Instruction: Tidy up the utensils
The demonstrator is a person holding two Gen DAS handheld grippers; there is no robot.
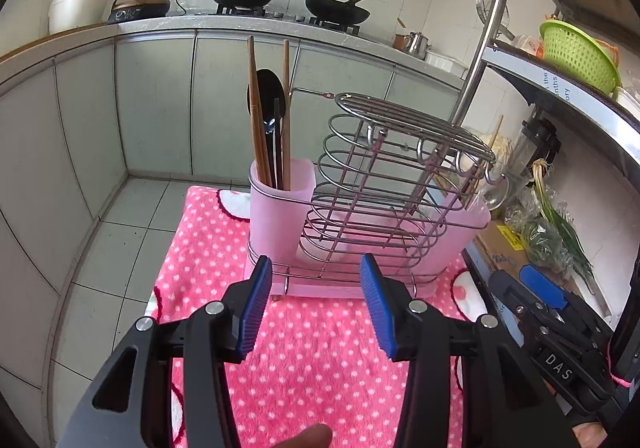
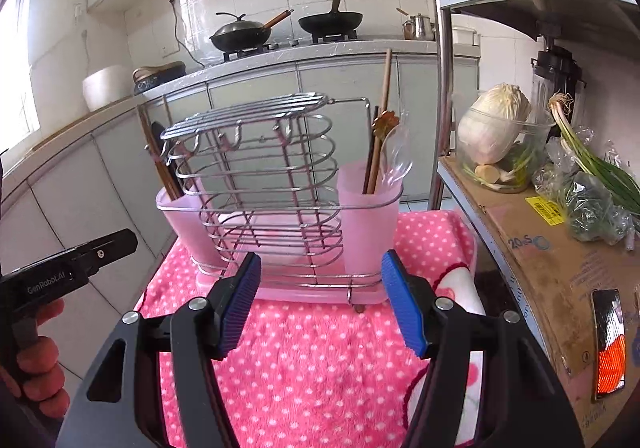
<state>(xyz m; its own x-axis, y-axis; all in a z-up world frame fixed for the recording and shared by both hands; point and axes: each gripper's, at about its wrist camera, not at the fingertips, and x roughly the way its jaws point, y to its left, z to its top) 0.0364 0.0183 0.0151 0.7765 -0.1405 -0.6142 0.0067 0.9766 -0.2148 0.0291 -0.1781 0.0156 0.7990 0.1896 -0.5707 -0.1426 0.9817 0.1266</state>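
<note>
Kitchen counters are curving behind a pink dotted towel. At left-wrist frame centre, the wire utensil rack is standing on it, with the chopsticks and the black spoon rising from its left pink cup. The left gripper is hovering spread, empty.

At right-wrist frame centre, the rack's right cup is holding a clear spoon. The right gripper is gaping apart, empty, at lower centre.

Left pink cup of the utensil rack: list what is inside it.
The left pink cup holds wooden chopsticks and a black spoon, all upright. The frosted wall hides their lower ends and the bottom.
</note>
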